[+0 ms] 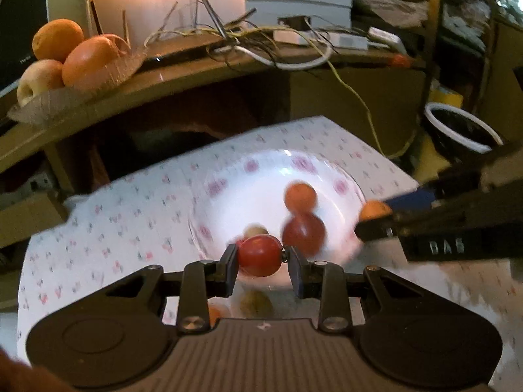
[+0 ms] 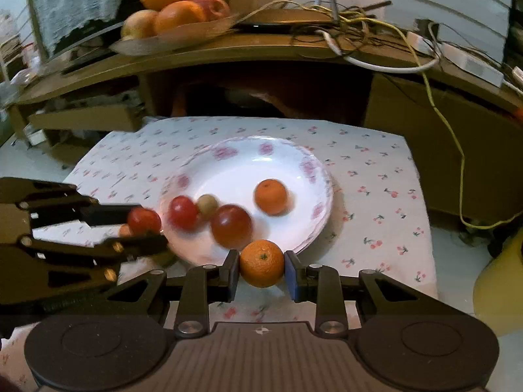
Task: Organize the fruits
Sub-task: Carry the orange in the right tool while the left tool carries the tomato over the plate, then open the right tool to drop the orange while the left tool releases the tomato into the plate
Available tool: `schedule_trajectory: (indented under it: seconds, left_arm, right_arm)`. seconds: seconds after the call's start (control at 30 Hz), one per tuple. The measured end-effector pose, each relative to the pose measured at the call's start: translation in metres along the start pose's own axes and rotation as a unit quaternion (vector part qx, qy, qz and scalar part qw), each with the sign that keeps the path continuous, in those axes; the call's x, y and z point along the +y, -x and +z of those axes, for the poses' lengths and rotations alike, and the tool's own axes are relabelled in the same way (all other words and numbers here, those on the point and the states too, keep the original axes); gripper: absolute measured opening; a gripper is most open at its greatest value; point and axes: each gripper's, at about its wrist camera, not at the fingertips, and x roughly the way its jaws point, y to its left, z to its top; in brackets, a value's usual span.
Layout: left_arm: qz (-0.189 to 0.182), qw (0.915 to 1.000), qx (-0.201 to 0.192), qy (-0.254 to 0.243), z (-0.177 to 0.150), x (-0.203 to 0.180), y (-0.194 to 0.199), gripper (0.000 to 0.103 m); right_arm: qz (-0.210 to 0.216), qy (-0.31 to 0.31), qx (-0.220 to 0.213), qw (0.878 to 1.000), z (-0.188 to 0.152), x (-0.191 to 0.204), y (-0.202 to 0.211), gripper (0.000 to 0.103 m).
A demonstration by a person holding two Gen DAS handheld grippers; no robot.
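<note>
Left gripper (image 1: 260, 256) jaws clamped tight on a red tomato (image 1: 259, 254), held above the near rim of the white floral plate (image 2: 235, 170); from the right wrist view the same tomato (image 2: 143, 220) sits at the plate's left edge between the left gripper's jaws. Right gripper (image 2: 261, 263) jaws closed on a small orange (image 2: 261, 263), just off the plate's near edge. Plate sits mid-tabletop on a cherry-print cloth (image 2: 376, 196). In the plate: another orange (image 2: 270, 196) toward the right side, a dark red tomato (image 2: 231, 226) near the front, a second red tomato (image 2: 182, 212) at the left, and a small pale brown fruit (image 2: 207, 204) touching between them. Left wrist view is motion-blurred. Behind, a wooden shelf (image 2: 261, 52) carries a dish of large oranges and apples (image 2: 176, 9) at its left end and tangled cables (image 2: 376, 32) at the right.
</note>
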Motion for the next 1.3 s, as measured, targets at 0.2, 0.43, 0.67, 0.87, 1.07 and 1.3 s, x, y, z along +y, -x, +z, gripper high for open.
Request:
schedule_trajectory:
  seconds: [0.2, 0.43, 0.67, 0.87, 1.07, 1.3]
  left_arm:
    - [0.009, 0.9998, -0.003, 0.017, 0.015, 0.013, -0.022, 0.038]
    - [0.013, 0.9995, -0.001, 0.03, 0.013, 0.021, -0.036, 0.038]
    - [0.011, 0.999, -0.001, 0.043, 0.013, 0.027, -0.04, 0.04]
    - [0.007, 0.9992, -0.007, 0.038, 0.015, 0.023, -0.039, 0.046]
    - [0.022, 0.9994, -0.015, 0.023, 0.02, 0.023, -0.03, 0.046]
    - [0.03, 0.9994, -0.002, 0.02, 0.014, 0.032, -0.012, 0.046]
  right_arm:
    - [-0.008, -0.014, -0.002, 1.0, 0.016, -0.007, -0.021, 0.031]
    - [-0.011, -0.018, 0.007, 1.0, 0.024, -0.007, -0.042, 0.031]
    - [-0.01, -0.034, 0.0, 0.999, 0.03, -0.006, -0.046, 0.032]
    - [-0.008, -0.035, -0.008, 0.999, 0.031, -0.007, -0.043, 0.037]
    - [-0.015, -0.046, -0.022, 0.999, 0.031, -0.01, -0.035, 0.038]
    - [0.01, -0.042, -0.025, 0.999, 0.026, -0.003, -0.022, 0.038]
